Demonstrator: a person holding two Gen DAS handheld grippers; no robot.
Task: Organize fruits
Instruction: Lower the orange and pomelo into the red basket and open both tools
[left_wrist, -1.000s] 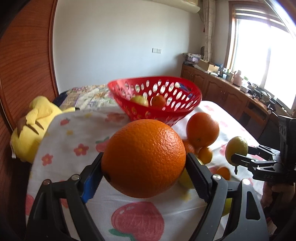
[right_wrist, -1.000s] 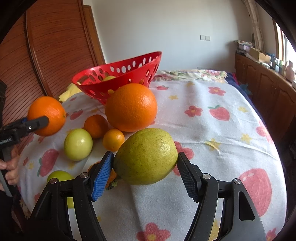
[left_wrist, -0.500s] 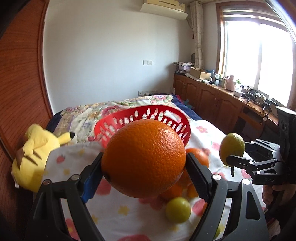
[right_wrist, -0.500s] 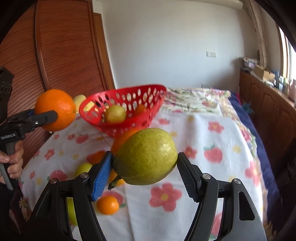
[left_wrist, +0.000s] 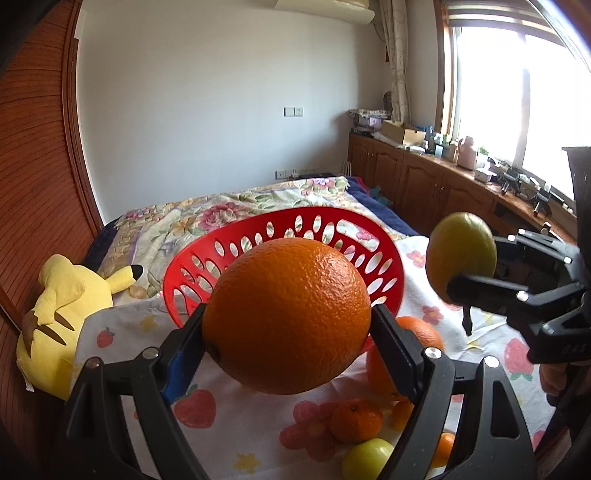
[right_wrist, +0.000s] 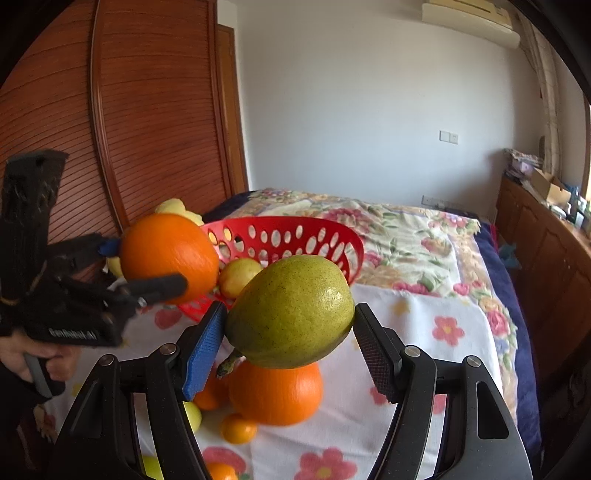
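Orange (left_wrist: 286, 317) clamped in left gripper (left_wrist: 288, 332) jaws at frame centre, green fruit (right_wrist: 291, 312) clamped in right gripper (right_wrist: 290, 332) jaws, red basket (left_wrist: 354, 229) seen behind, bed (left_wrist: 155, 218) beneath.

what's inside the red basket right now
In the right wrist view, one yellow-green fruit lies inside the red basket. The held orange and green fruit cover the rest of its inside, so anything more in there can't be seen.
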